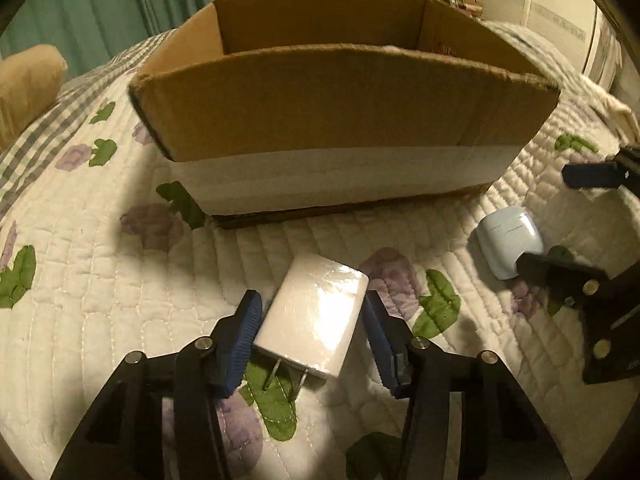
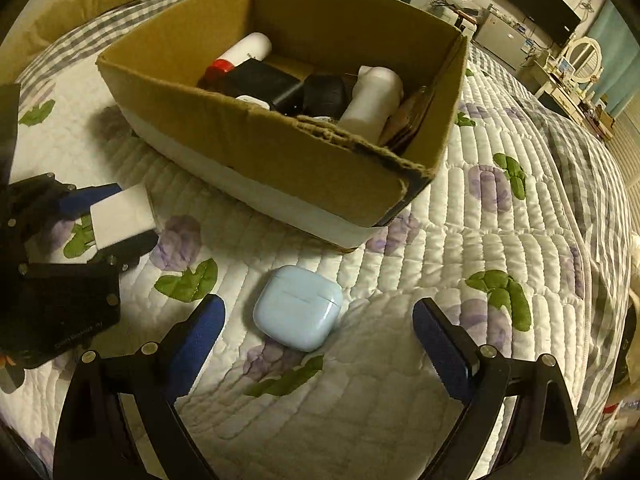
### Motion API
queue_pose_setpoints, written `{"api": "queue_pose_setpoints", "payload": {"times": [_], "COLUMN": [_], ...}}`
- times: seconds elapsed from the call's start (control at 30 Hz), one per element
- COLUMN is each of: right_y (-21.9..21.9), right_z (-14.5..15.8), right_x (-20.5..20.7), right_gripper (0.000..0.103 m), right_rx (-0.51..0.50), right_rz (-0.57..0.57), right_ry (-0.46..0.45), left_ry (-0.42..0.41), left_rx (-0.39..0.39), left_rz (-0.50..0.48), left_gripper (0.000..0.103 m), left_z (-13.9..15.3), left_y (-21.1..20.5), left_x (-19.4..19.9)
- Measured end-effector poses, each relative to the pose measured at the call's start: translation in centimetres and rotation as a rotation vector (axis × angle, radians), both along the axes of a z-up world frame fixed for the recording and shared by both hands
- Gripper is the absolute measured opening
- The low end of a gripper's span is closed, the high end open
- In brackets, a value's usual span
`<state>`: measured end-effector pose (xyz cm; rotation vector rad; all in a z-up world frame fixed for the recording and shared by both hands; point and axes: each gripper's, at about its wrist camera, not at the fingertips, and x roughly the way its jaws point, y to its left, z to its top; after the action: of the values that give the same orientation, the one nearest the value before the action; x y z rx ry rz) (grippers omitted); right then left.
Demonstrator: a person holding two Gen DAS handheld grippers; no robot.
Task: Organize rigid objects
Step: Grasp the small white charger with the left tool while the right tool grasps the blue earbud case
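The cardboard box point(image 1: 344, 120) hides its contents in the left view. Left tongs point(image 1: 312, 320) clamp the glossy white charger point(image 1: 316, 320) (prongs visible); right tongs point(image 2: 316, 336) stand apart around the pale-blue earbud case point(image 2: 298, 307).

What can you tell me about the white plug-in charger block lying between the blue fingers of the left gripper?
The white rectangular charger block looks like glossy plastic with rounded edges; light glares on its top face. Two metal prongs stick out of its near end, toward the camera. It lies flat on the quilted floral bedspread, turned slightly askew, in front of the brown cardboard box. The left gripper brackets it; its left pad seems to touch the block, but a firm clamp is not clear.
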<state>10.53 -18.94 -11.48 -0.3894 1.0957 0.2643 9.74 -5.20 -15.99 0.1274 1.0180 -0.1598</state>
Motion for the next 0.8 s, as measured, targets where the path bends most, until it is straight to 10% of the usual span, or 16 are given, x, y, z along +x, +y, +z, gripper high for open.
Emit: {"api": "queue_pose_setpoints", "payload": {"times": [0.3,0.5,0.8], "right_y": [2.6,2.2,2.9], "right_z": [-2.0,-4.5,-1.5], "right_x": [1.6,4.5,2.5], "right_gripper": [0.090,0.065,0.056], "right_rx": [-0.044,-0.038,-0.014], "right_rz": [0.077,0.000,0.034], "right_ry": [0.146,0.263,0.126], "left_ry": [-0.022,-0.018,-0.039], "left_rx": [-0.044,-0.061,-0.096], "left_rz": [0.010,0.018,0.019], "left_gripper": [0.045,0.044,0.042], "left_z": [1.5,1.9,3.4], "left_y": [0.3,0.6,0.7], "left_x": [-1.3,-1.2,-2.6]}}
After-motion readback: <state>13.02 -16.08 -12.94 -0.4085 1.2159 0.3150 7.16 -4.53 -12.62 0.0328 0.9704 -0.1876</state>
